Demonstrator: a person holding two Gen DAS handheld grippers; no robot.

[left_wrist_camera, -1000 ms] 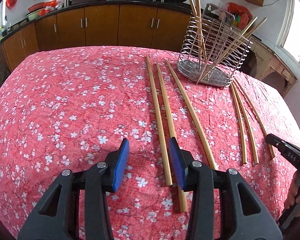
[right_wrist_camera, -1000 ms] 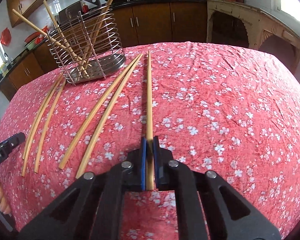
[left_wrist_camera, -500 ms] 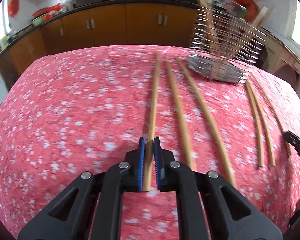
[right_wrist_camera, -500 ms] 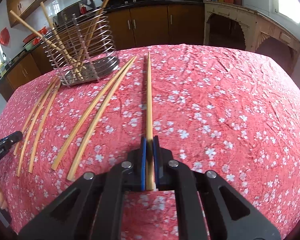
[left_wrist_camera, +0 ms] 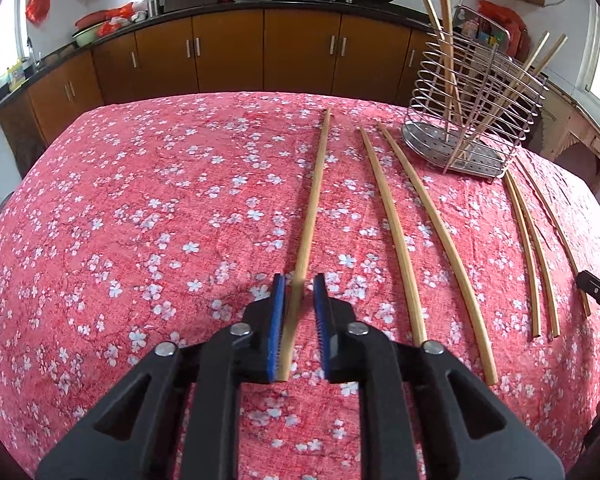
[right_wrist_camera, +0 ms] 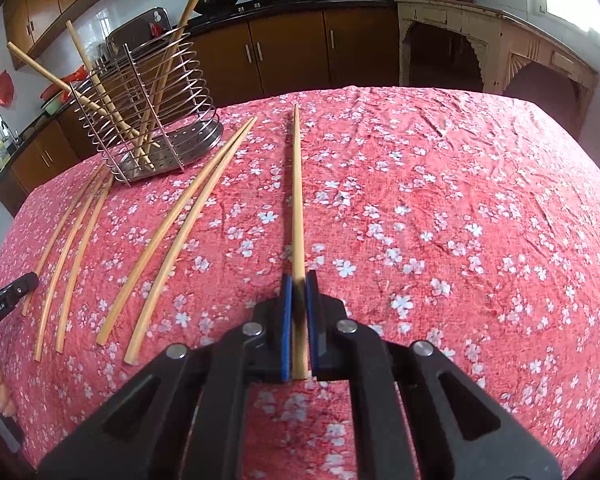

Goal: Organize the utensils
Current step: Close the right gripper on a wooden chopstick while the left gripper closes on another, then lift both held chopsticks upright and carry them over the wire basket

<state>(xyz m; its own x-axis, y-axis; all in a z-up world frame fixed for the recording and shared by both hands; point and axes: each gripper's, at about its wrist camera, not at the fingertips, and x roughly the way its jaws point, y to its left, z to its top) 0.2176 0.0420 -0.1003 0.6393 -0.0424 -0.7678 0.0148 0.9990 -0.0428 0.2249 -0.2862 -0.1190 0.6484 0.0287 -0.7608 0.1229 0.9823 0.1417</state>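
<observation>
In the left wrist view a long wooden chopstick (left_wrist_camera: 314,200) lies on the red flowered tablecloth and runs between the jaws of my left gripper (left_wrist_camera: 299,280). The jaws are opening: the stick rests against the left pad, with a gap to the right pad. In the right wrist view my right gripper (right_wrist_camera: 299,278) is shut on the near end of another chopstick (right_wrist_camera: 297,184), which points away across the cloth. A wire utensil rack (left_wrist_camera: 476,120) (right_wrist_camera: 148,120) stands at the back of the table with several chopsticks upright in it.
Loose chopsticks lie on the cloth: a pair (left_wrist_camera: 396,232) (right_wrist_camera: 172,232) and a group of three (left_wrist_camera: 528,232) (right_wrist_camera: 72,236). A black part of the other gripper shows at each view's edge (left_wrist_camera: 598,294) (right_wrist_camera: 8,300). Kitchen cabinets (left_wrist_camera: 228,60) stand behind the table.
My left gripper shifted left over the leftmost chopstick, closed on it, then its jaws parted again. The right gripper stayed shut on its chopstick and barely moved.
</observation>
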